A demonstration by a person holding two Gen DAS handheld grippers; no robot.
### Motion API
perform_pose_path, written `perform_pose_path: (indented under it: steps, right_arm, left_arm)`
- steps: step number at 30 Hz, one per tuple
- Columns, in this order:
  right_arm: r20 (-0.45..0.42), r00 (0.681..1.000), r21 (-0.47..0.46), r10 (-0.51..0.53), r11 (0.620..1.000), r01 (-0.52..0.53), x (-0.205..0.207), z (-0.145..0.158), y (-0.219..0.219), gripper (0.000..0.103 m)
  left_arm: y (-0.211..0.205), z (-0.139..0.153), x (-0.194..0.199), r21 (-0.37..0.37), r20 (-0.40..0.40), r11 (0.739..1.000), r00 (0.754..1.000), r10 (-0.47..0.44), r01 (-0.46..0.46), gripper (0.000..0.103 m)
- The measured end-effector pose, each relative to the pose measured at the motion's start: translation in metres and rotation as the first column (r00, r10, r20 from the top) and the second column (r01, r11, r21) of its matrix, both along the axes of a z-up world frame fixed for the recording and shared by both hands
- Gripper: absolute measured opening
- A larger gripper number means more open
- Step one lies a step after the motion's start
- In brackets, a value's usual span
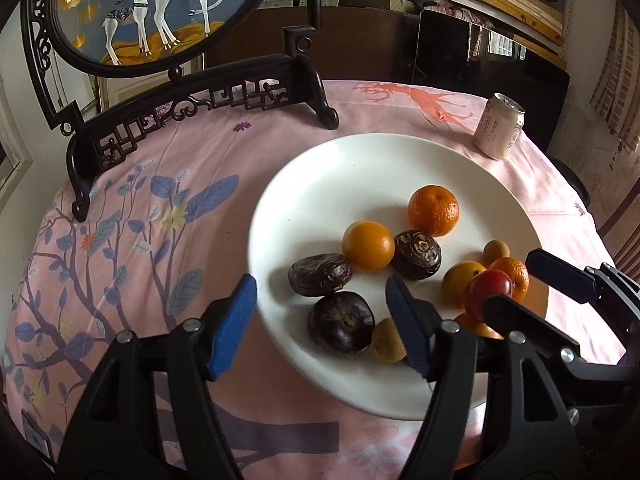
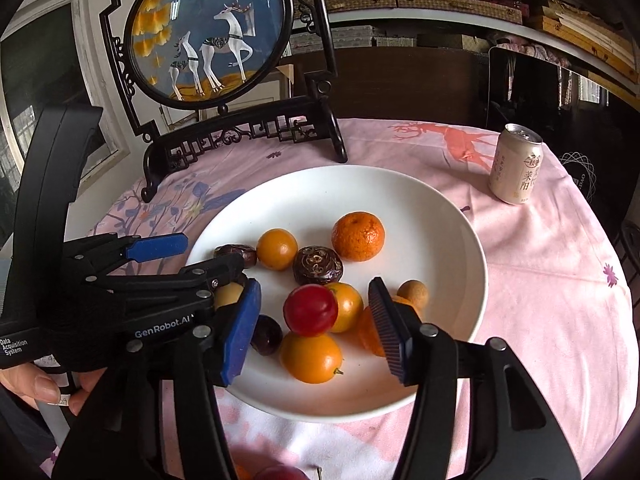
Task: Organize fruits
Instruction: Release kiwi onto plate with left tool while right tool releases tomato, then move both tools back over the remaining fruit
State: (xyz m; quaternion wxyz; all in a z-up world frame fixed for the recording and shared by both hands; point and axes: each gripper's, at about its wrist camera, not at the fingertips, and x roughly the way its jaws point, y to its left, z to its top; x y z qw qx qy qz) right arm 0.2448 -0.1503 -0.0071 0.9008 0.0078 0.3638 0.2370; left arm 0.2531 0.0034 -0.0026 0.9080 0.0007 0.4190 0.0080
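Observation:
A white plate (image 1: 320, 176) (image 2: 440, 240) on the pink cloth holds several fruits: a tangerine (image 1: 433, 210) (image 2: 358, 236), yellow-orange fruits (image 1: 368, 245) (image 2: 277, 249), dark purple fruits (image 1: 341, 323) (image 2: 317, 265), small tan fruits (image 1: 496, 253) (image 2: 413, 294) and a red fruit (image 1: 489, 290) (image 2: 310, 309). My left gripper (image 1: 320, 322) is open over the plate's near left rim, empty. My right gripper (image 2: 314, 326) is open around the red fruit, which rests on the pile; the pads stand apart from it. The right gripper also shows in the left wrist view (image 1: 532, 280).
A pale drink can (image 1: 499, 126) (image 2: 516, 164) stands at the far right of the round table. A dark carved stand with a round deer picture (image 1: 140, 12) (image 2: 208, 36) stands at the back left. Shelves lie behind. More fruit shows blurred at the bottom edge (image 2: 276, 472).

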Motion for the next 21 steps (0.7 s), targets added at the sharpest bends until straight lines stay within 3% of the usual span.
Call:
perform_pose_path:
  steps: [6,20,21]
  right_arm:
    - [-0.021,0.999,0.040,-0.028,0.999,0.029,-0.019,0.003,-0.017,0.063]
    - [0.000,0.998,0.020,-0.066,0.998,0.066,-0.095,0.010,-0.049,0.066]
    - [0.005,0.998,0.012,-0.064,0.998,0.064,-0.101,0.010,-0.051,0.070]
  left_arm:
    - [-0.002,0.010,-0.023,0.031,0.032,1.000,0.999,-0.001,0.000,0.083]
    - [-0.013,0.009,-0.089,0.017,0.026,0.999,0.999,-0.036,0.036,0.088]
    - [-0.014,0.007,-0.094,0.014,0.021,0.999,0.999,-0.041,0.040,0.088]
